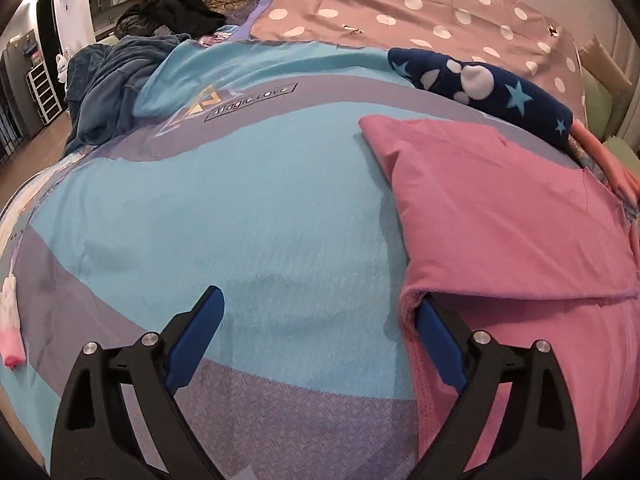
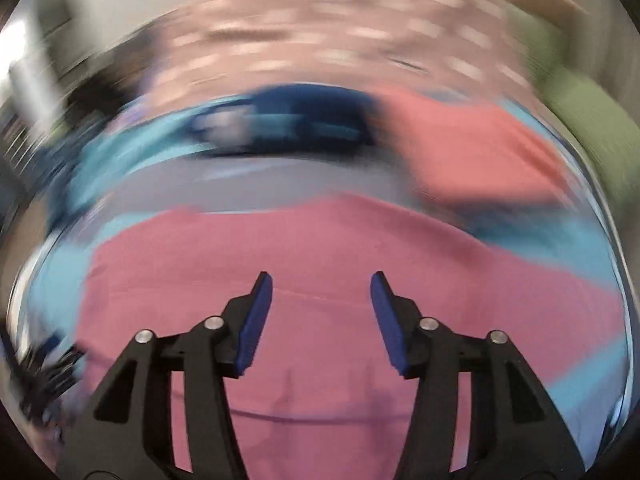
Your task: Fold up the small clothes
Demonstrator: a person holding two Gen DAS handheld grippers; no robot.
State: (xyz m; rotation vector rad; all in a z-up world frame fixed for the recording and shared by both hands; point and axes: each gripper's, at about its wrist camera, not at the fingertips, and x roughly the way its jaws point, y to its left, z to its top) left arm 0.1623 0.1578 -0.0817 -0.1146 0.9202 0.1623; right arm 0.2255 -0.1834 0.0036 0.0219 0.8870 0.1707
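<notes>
On a bed, left tongs (image 1: 320, 312) gape wide, one finger tucked under the pink garment (image 1: 500, 208) fold; right tongs (image 2: 322, 284) hover above it, empty and parted, so pinching both layers squarely seems wise.

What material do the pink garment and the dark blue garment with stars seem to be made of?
Pink garment: probably thin cotton knit, matte; it folds flat with soft creases. Dark blue garment with stars: likely fleece or plush; its surface looks thick and fuzzy.

A: Item one, bedspread (image 1: 248, 216)?
B: Light blue with grey bands. Folded garment (image 1: 500, 208), plain pink.
A: Rolled piece (image 1: 484, 88)?
B: Navy, pale blue stars, white paw print. Far sheet (image 1: 400, 4), dusty pink, white dots.
</notes>
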